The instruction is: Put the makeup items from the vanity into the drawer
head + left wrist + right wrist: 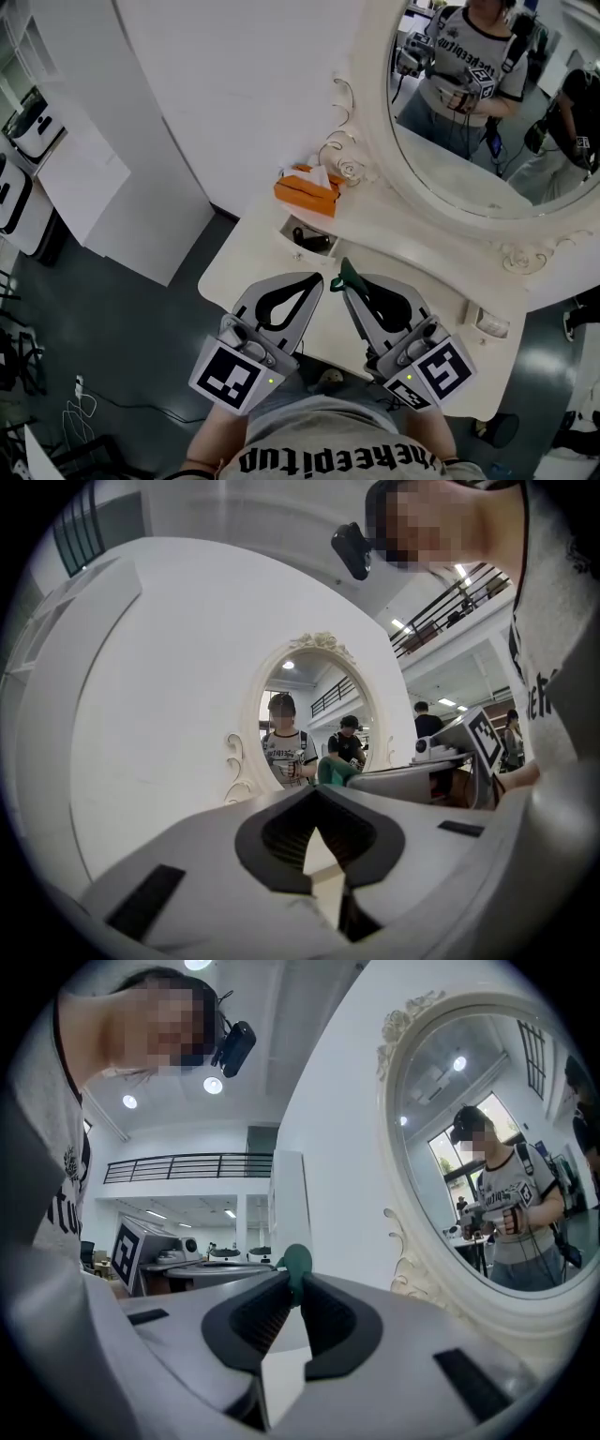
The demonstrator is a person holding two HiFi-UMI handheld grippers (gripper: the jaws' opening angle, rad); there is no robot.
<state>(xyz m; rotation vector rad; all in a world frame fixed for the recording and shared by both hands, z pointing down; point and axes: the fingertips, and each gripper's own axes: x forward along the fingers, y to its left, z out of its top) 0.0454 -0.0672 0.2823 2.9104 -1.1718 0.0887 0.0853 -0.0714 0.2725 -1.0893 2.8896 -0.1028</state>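
- Head view: right gripper (349,282) pinches a small dark-green rounded makeup item (346,274) over the white vanity top (422,281), nr its front edge. Small open recess (298,226) w/ sth dark inside sits just beyond, prob. the drawer. Judged mid-carry: item not yet stowed; what else is left, can't tell.
- Left gripper view: left gripper (316,795) tips together, empty.
- Right gripper view: item pokes past the tips, long axis approx. along the jaws, pointing away from the person.

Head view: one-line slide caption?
Right gripper pinches a small dark-green item over the white vanity top; left gripper shut and empty beside it.
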